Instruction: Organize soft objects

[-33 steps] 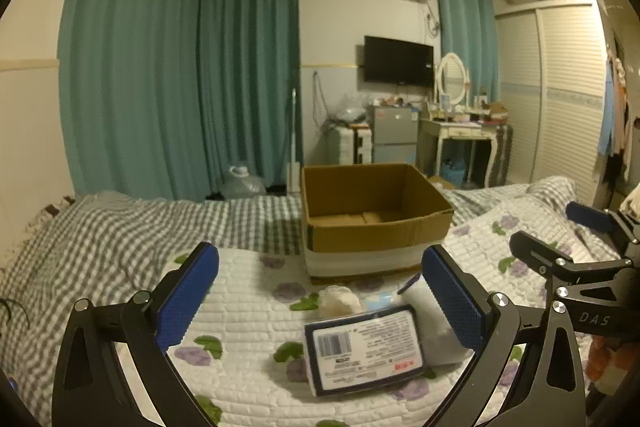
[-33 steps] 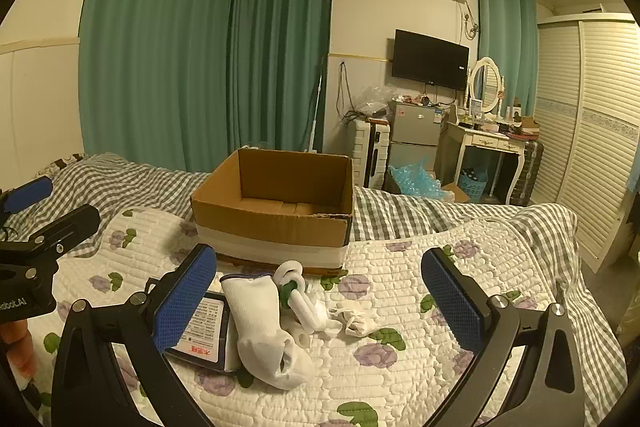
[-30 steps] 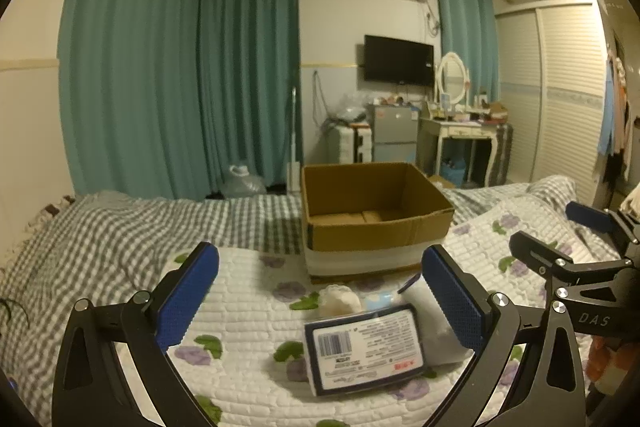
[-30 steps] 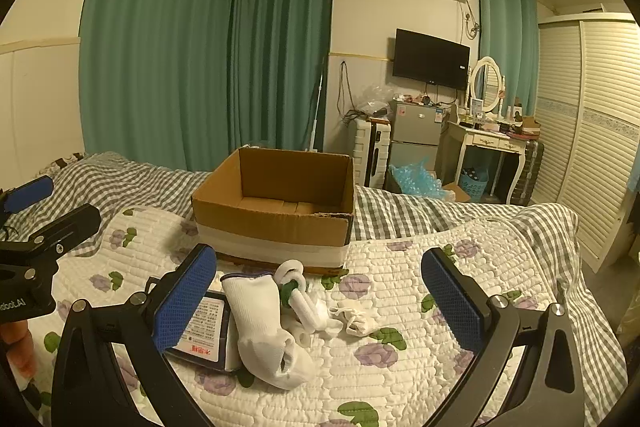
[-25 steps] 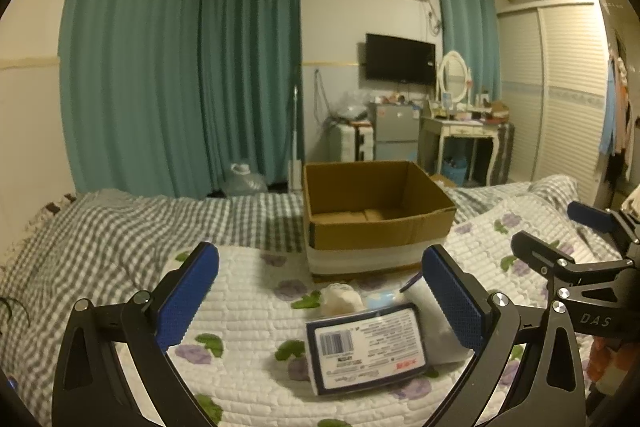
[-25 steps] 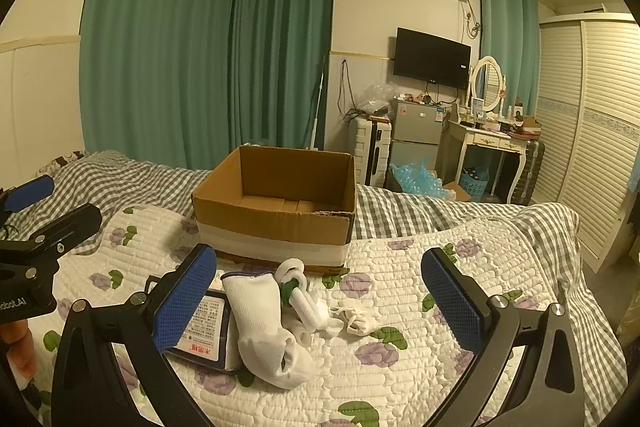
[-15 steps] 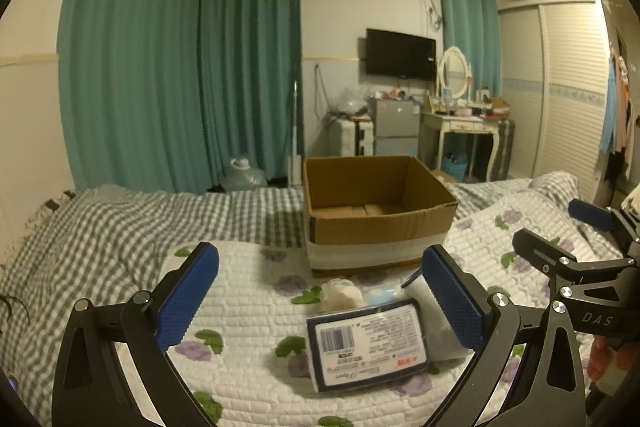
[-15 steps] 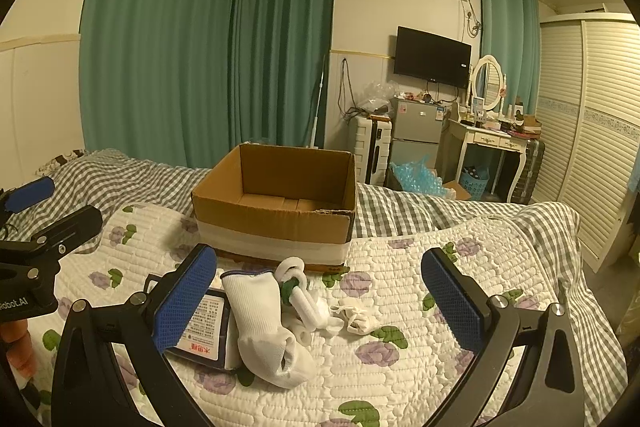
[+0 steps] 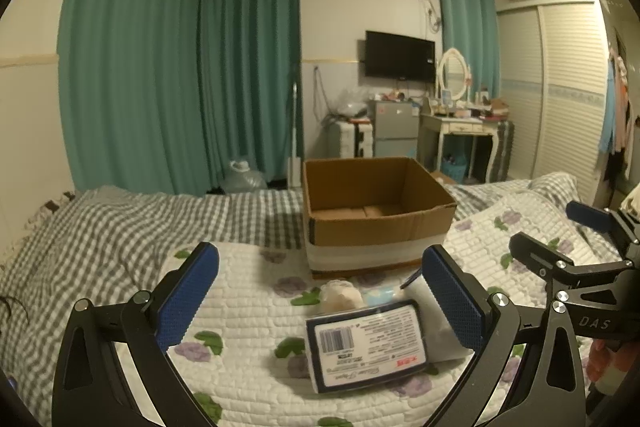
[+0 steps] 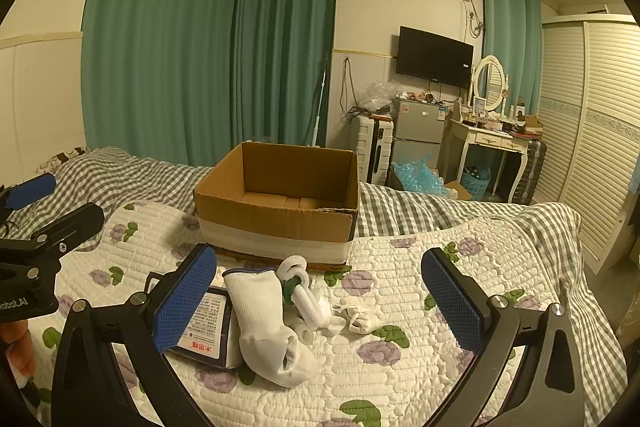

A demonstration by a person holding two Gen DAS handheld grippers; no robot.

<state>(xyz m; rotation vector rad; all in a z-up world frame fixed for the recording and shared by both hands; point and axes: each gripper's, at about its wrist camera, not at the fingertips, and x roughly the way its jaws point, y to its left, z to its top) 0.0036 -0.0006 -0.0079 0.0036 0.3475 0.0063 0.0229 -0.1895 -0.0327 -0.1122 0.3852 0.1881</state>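
An open, empty cardboard box (image 9: 372, 211) (image 10: 280, 203) stands on the quilted bed. In front of it lies a small pile: a dark-edged labelled packet (image 9: 366, 343) (image 10: 206, 331), a white sock (image 10: 266, 323) (image 9: 436, 323), a pale soft ball (image 9: 340, 297), a white plastic ring toy (image 10: 304, 293) and a crumpled white piece (image 10: 358, 315). My left gripper (image 9: 320, 291) hovers open above the packet. My right gripper (image 10: 320, 295) hovers open over the sock and toy. Each gripper shows at the edge of the other's view.
A floral white quilt (image 10: 420, 367) covers a grey checked bedspread (image 9: 120, 223). Teal curtains (image 9: 180, 67) hang behind the bed. A dressing table (image 10: 492, 143), small fridge (image 10: 416, 131) and louvred wardrobe (image 10: 600, 147) stand at the right. A water jug (image 9: 244, 179) sits on the floor.
Both views have shifted slightly, so the box and pile sit a little lower and nearer. Both grippers stay open and nothing on the bed has moved.
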